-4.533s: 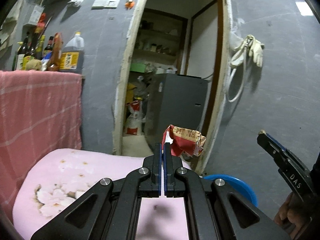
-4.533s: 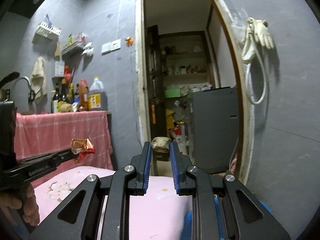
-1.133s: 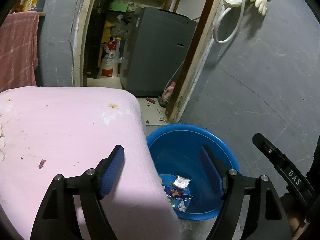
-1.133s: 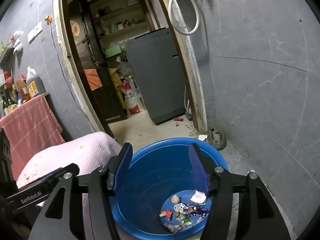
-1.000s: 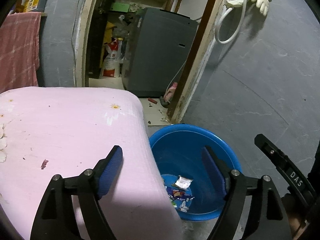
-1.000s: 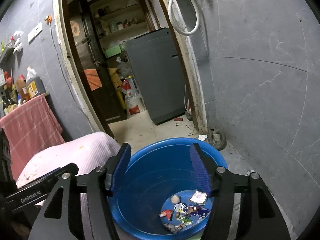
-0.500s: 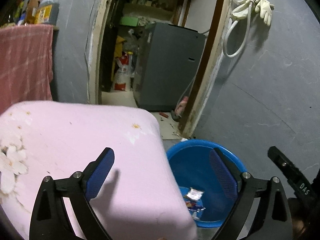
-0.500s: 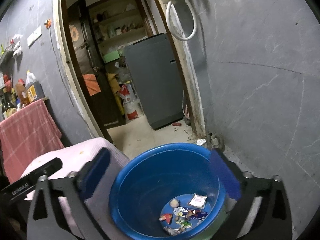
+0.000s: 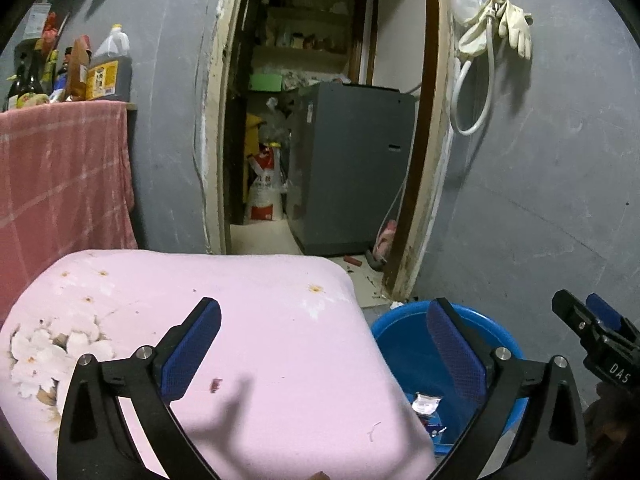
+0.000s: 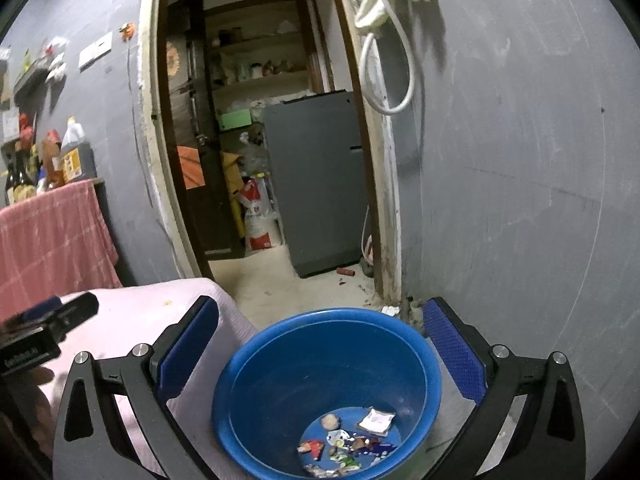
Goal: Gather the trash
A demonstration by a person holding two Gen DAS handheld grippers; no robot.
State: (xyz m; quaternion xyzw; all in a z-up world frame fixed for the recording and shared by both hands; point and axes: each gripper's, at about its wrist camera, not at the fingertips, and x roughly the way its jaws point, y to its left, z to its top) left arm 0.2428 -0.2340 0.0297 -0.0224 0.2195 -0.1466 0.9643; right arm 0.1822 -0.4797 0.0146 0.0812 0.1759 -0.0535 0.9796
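Observation:
A blue plastic basin (image 10: 256, 380) stands on the floor beside the pink table, with several scraps of trash (image 10: 352, 440) at its bottom. It also shows in the left wrist view (image 9: 404, 344). My right gripper (image 10: 320, 344) is wide open and empty, above the basin. My left gripper (image 9: 324, 344) is wide open and empty, over the right edge of the pink cloth-covered table (image 9: 256, 296). A small dark red scrap (image 9: 216, 385) lies on the cloth between the left fingers. The right gripper's tip (image 9: 588, 320) shows at the far right of the left wrist view.
A doorway (image 9: 320, 120) opens ahead onto a storeroom with a grey appliance (image 9: 352, 168). A counter draped in red checked cloth (image 9: 60, 184) with bottles stands at left. A hose and gloves (image 9: 496, 32) hang on the grey wall at right.
Both grippers, earlier shut on trash, have opened wide and let it fall into the basin. Both views have since tilted up and drawn back a little from the basin.

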